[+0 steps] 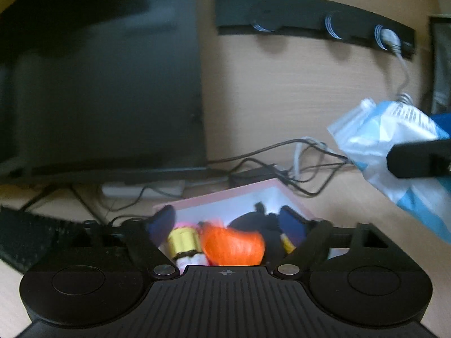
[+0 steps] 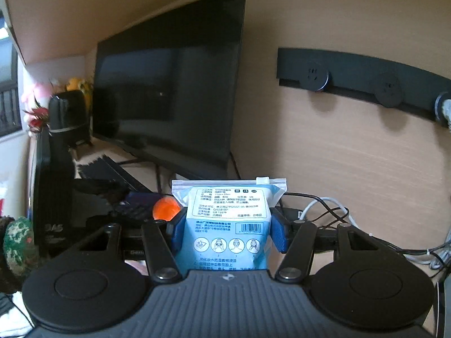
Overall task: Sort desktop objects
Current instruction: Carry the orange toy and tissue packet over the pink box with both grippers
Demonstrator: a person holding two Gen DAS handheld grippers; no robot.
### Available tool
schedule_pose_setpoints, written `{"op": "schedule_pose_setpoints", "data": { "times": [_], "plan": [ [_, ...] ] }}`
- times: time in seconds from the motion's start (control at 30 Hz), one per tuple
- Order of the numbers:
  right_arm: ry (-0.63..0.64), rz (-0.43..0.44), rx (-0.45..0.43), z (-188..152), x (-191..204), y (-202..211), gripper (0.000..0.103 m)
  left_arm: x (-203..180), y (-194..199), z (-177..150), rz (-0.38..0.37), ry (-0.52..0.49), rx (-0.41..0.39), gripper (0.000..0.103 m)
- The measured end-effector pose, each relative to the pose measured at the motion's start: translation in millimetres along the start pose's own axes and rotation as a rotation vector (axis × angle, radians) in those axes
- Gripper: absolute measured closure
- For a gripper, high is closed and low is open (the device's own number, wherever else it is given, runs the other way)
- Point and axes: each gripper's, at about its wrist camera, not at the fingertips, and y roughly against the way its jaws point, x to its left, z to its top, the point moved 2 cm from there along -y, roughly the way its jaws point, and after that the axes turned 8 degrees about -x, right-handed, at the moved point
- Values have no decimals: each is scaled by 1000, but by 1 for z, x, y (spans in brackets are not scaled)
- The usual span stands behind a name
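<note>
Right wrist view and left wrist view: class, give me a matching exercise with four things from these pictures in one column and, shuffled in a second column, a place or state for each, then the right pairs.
Things:
1. blue pouch
2. orange toy
3. monitor
4. white plug

Places or states:
A. stands dark at the back of the desk
B. sits in the socket strip on the wall
C. clamped between the pads of the right gripper
D. lies in front of the open left gripper, by the pink-edged box

Pairs: 1-C, 2-D, 3-A, 4-B
</note>
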Motion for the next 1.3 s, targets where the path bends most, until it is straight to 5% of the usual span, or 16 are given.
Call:
{"op": "schedule_pose_setpoints", "data": {
  "times": [0.13,0.37,0.5,0.77,0.93,1.0,1.1,1.2,1.23,1.3],
  "plan": [
    [-9,22,45,-10,4,-33,45,15,23,-25,-8,71,40,7],
    [-222,153,181,-36,25,-128,45,37,52,-61,1,177,139,5],
    [-191,112,258,-62,45,-164,46,45,55,-68,11,191,159,4],
    [169,-106,156,-73,44,-150,48,53,57,-80,29,254,196,3],
    [-19,14,205,-73,26,-150,30,44,53,-84,10,239,227,3],
    [-45,17,159,-70,26,-138,17,44,52,-83,11,233,226,3],
    [-61,12,92,-62,24,-121,17,45,50,-82,15,237,222,2],
    [-68,16,73,-56,23,-116,38,43,48,-82,10,236,228,2],
    [-76,25,93,-57,23,-119,54,42,47,-82,6,236,231,2],
    [-112,43,164,-61,26,-134,65,39,45,-84,-5,236,238,2]
  ]
}}
